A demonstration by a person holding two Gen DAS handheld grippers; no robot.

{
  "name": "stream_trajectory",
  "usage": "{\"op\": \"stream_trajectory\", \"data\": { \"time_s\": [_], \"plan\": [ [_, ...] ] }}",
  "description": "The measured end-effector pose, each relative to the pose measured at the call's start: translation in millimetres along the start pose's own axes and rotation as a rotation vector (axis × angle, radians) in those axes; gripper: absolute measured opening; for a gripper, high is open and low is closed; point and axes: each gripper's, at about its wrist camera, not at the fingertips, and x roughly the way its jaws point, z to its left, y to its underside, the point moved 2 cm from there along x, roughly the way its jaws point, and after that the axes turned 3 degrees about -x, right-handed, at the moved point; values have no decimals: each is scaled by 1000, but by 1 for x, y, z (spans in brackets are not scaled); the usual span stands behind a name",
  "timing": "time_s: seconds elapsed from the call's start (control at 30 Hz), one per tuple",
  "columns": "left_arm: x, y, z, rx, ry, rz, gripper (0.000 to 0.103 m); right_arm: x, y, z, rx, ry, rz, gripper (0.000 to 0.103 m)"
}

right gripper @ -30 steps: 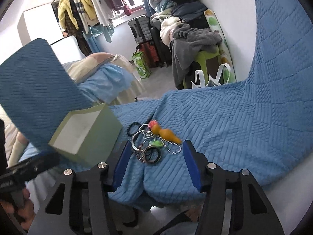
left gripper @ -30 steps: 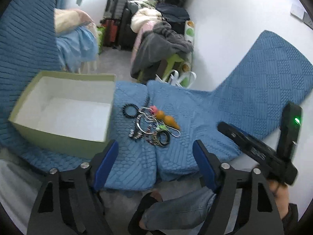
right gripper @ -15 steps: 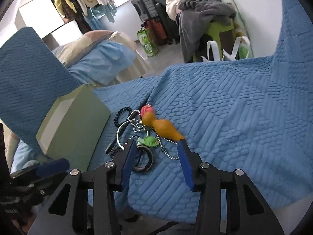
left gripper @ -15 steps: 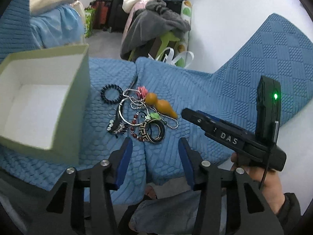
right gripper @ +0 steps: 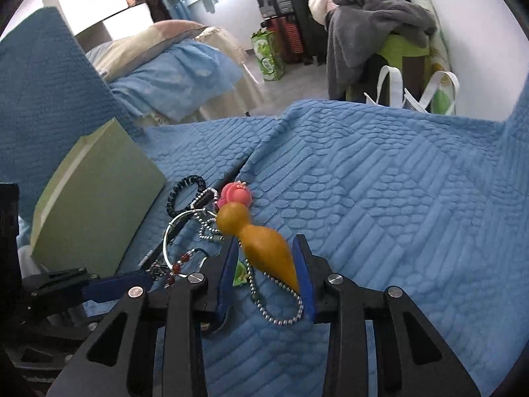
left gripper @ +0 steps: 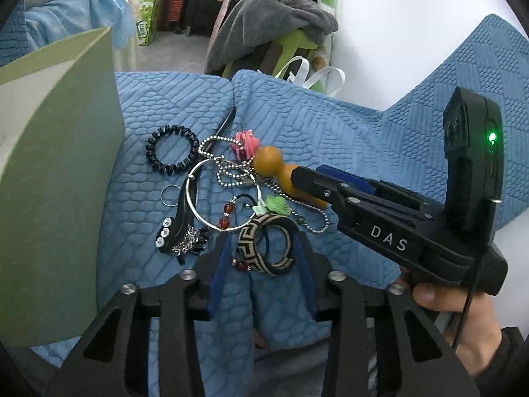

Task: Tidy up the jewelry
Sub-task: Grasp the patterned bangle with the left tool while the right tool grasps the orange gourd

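Left wrist view showed the blue quilted cover (left gripper: 347, 125) spread as the work surface, with the pale green box (left gripper: 62, 178) standing open at the left, presumably to receive the pieces. Most of that box ran out of frame, so its inside could hardly be judged.

Jewelry lay heaped beside the box: a black coil hair tie (left gripper: 170, 149), a large silver hoop (left gripper: 211, 198), ball chain, red beads, a pink flower charm (left gripper: 244, 144).

Left gripper (left gripper: 261, 258) had its blue pads spread on either side of the patterned bangle (left gripper: 266, 246), not yet pressing it, likely lined up for a pick. The bangle's near rim overlapped a beaded strand, so the tangle there was hard to read.

Right gripper (right gripper: 264, 274) straddled the orange gourd pendant (right gripper: 261, 248), its pads just beside the gourd's wide end. Whether they actually touched it I could not tell. Its chain looped loosely on the cover between the pads, and the gripper body hid part of the gourd in the left view.
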Motion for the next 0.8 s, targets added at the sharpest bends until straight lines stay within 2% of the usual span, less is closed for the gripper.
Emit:
{"op": "stream_trajectory", "data": {
  "time_s": [0.1, 0.2, 0.43, 0.57, 0.8],
  "plan": [
    [8, 2, 2, 0, -15, 10, 29, 10, -1, -1, -20, 3, 20, 32],
    [11, 3, 5, -8, -20, 11, 28, 14, 0, -1, -36, 26, 37, 32],
    [22, 5, -1, 45, -39, 22, 18, 20, 1, -1, -50, 25, 50, 31],
    [23, 8, -3, 54, -61, -20, 12, 19, -1, 2, -61, 47, 60, 30],
    [11, 6, -2, 35, -45, -37, 8, 1, -4, 1, -24, 92, 13, 30]
  ]
}}
